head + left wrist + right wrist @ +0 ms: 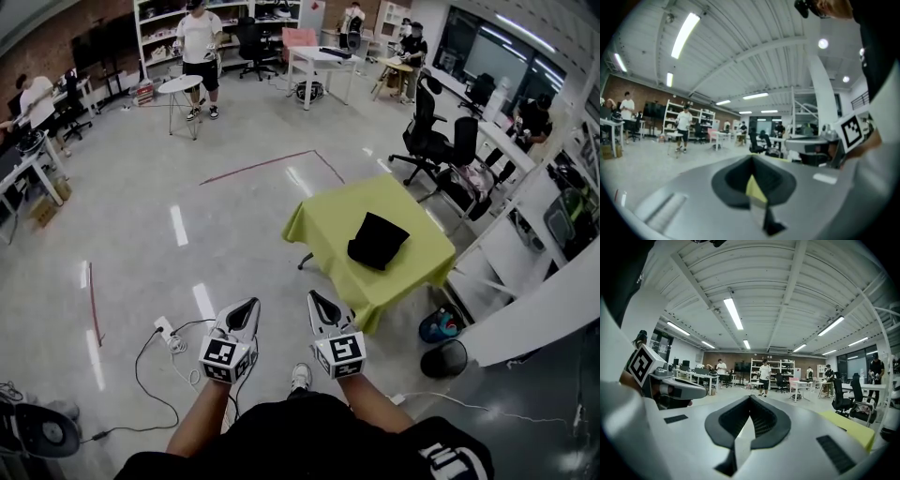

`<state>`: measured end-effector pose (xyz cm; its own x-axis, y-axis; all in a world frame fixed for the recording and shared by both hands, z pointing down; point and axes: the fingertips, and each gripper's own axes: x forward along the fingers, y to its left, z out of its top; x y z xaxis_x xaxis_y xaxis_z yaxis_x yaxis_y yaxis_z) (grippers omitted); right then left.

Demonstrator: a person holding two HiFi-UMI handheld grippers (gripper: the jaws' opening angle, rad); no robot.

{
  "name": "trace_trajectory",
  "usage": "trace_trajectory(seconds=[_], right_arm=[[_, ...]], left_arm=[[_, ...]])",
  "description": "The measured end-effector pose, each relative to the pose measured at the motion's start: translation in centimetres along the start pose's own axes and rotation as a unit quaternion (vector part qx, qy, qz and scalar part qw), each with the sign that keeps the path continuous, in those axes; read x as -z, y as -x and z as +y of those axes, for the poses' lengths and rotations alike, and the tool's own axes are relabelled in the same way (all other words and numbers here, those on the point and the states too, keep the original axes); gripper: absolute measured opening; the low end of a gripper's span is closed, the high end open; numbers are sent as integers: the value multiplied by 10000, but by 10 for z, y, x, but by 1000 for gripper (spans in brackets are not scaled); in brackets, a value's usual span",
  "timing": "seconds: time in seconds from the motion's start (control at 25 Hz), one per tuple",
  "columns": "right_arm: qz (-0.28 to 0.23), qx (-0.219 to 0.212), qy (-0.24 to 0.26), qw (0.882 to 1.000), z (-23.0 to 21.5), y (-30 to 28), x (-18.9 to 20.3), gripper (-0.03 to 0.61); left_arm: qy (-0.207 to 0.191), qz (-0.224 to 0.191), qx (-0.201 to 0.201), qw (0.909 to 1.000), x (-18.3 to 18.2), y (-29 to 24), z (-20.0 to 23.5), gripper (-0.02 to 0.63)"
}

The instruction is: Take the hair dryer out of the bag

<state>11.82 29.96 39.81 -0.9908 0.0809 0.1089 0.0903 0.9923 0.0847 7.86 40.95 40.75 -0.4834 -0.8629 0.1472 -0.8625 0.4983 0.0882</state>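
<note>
The black bag point(378, 240) lay on the table point(323, 217) well ahead-right of both empty, closed grippers, nearer the right gripper point(321, 306) than the left gripper point(246, 312).

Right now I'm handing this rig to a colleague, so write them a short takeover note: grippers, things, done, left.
Left gripper: shut, empty.
Right gripper: shut, empty.
Both are held side by side, short of the yellow-green table.
Black bag: lies on that table.
Hair dryer: not visible.
Done: nothing.
Left: approach, open the bag, take the dryer out.
</note>
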Motion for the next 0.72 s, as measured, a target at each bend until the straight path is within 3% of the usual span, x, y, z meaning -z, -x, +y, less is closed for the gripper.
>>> trace_trajectory(seconds=[0.36, 0.72], right_arm=[[-36, 89, 25, 10000, -79, -39, 1, 6], [60, 28, -95, 9999, -134, -56, 16, 6]], left_arm=[[-134, -20, 104, 9999, -19, -82, 5, 6], [-271, -6, -83, 9996, -22, -137, 6, 6]])
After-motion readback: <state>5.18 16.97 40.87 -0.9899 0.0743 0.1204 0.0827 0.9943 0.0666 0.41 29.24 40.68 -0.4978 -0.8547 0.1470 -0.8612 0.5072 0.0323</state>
